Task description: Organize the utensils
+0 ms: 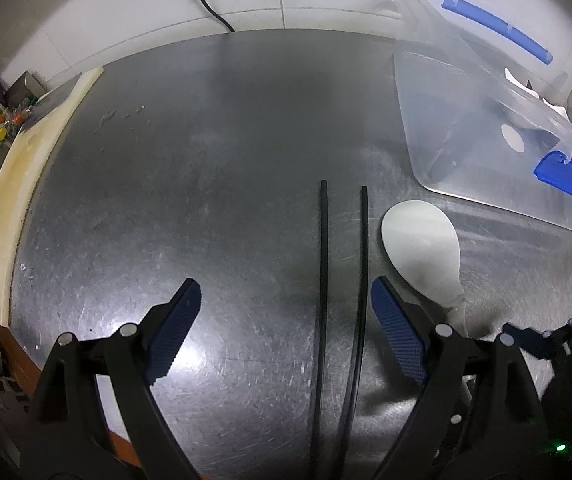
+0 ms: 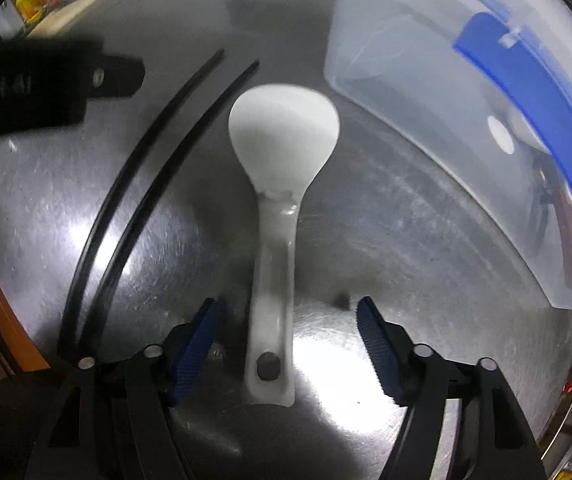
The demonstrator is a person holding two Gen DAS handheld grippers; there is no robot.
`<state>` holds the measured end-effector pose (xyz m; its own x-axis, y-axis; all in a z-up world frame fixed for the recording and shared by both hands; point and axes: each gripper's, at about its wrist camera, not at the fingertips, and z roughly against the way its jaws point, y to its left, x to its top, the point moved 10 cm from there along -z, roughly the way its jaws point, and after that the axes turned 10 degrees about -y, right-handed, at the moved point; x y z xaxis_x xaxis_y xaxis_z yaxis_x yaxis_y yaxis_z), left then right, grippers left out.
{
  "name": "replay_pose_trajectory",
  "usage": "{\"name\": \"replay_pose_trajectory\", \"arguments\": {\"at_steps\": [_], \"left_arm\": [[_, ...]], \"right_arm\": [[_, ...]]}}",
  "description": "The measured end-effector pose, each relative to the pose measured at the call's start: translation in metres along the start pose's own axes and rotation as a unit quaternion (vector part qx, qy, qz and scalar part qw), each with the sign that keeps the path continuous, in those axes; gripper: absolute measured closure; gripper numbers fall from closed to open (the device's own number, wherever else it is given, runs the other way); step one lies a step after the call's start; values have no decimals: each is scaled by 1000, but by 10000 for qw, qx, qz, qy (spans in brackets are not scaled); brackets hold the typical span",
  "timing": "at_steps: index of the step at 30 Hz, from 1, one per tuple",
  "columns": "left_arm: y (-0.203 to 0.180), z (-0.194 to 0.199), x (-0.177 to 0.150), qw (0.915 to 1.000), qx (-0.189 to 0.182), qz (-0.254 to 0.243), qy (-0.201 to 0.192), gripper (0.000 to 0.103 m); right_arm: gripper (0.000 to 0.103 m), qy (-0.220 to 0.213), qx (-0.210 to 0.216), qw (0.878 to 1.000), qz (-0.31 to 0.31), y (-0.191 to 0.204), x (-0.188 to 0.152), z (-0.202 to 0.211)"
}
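Right wrist, rice paddle (image 2: 274,208) lengthwise, head away

Black chopsticks (image 1: 342,280) between open left claw (image 1: 286,300) fingers

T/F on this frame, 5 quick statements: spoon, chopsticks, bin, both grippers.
1. The white rice spoon lies flat on the steel counter. True.
2. The right gripper is clamped on the spoon handle. False: the handle sits between its jaws, with a gap on each side.
3. The two black chopsticks lie side by side on the counter. True.
4. The chopsticks are inside the clear plastic bin. False: they lie outside it, on the far side of the spoon from the bin.
5. The left gripper holds a chopstick. False: its jaws are open, touching nothing.
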<state>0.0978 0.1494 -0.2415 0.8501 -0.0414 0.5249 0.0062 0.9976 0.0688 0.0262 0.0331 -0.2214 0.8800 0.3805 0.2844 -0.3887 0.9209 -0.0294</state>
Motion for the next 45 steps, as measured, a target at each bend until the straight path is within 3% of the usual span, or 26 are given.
{"name": "replay_pose_trajectory", "arguments": {"at_steps": [3, 5, 6, 10, 13, 16, 19, 23, 27, 29, 31, 34, 35, 36, 41, 45], "left_arm": [[2, -2, -1, 10000, 24, 70, 38, 20], [3, -3, -1, 9999, -6, 130, 74, 20], [3, -3, -1, 9998, -17, 169, 81, 20], [0, -2, 1, 9991, -196, 365, 90, 20], [-11, 1, 4, 9958, -661, 626, 105, 20], [-32, 2, 3, 9845, -1403, 1011, 308, 20], [-60, -2, -7, 9717, -1977, 1084, 710, 20], [-101, -8, -29, 9394, -2811, 1333, 1440, 20], [-129, -11, -51, 9146, -3171, 1522, 1994, 20], [-136, -12, -55, 9105, -3215, 1561, 2080, 21], [-141, -12, -56, 9093, -3223, 1616, 2075, 25], [-146, -10, -64, 9095, -3185, 1645, 2105, 59], [-146, -11, -66, 9087, -3156, 1709, 2132, 76], [-146, -12, -69, 9086, -3126, 1757, 2143, 87], [-140, -6, -73, 9099, -3068, 1939, 2008, 97], [-139, 3, -71, 9114, -3087, 1951, 1898, 97]], "right_arm": [[48, 1, 265, 9996, -129, 6, -1, -2], [63, -28, 318, 9992, -236, 4, 1, -2], [79, -40, 356, 9989, -316, -1, -2, -2], [79, 96, 915, 9908, -997, -14, -7, -4], [79, 212, 1460, 9779, -1478, -19, -12, -4], [79, 251, 1925, 9644, -1798, -22, -20, 1], [79, 332, 2352, 9498, -2036, -21, -30, 8], [79, 423, 2807, 9303, -2322, -23, -43, 15], [79, 483, 2981, 9201, -2494, -27, -51, 13], [79, 486, 3007, 9194, -2490, -28, -53, 11], [79, 478, 3029, 9191, -2476, -33, -58, 13], [79, 489, 3071, 9184, -2448, -34, -62, 12], [79, 493, 3070, 9187, -2436, -32, -63, 11], [79, 510, 3077, 9186, -2425, -42, -57, 11], [79, 606, 3154, 9173, -2352, -42, -60, 5], [81, 482, 3192, 9192, -2254, -47, -58, 8]]}}
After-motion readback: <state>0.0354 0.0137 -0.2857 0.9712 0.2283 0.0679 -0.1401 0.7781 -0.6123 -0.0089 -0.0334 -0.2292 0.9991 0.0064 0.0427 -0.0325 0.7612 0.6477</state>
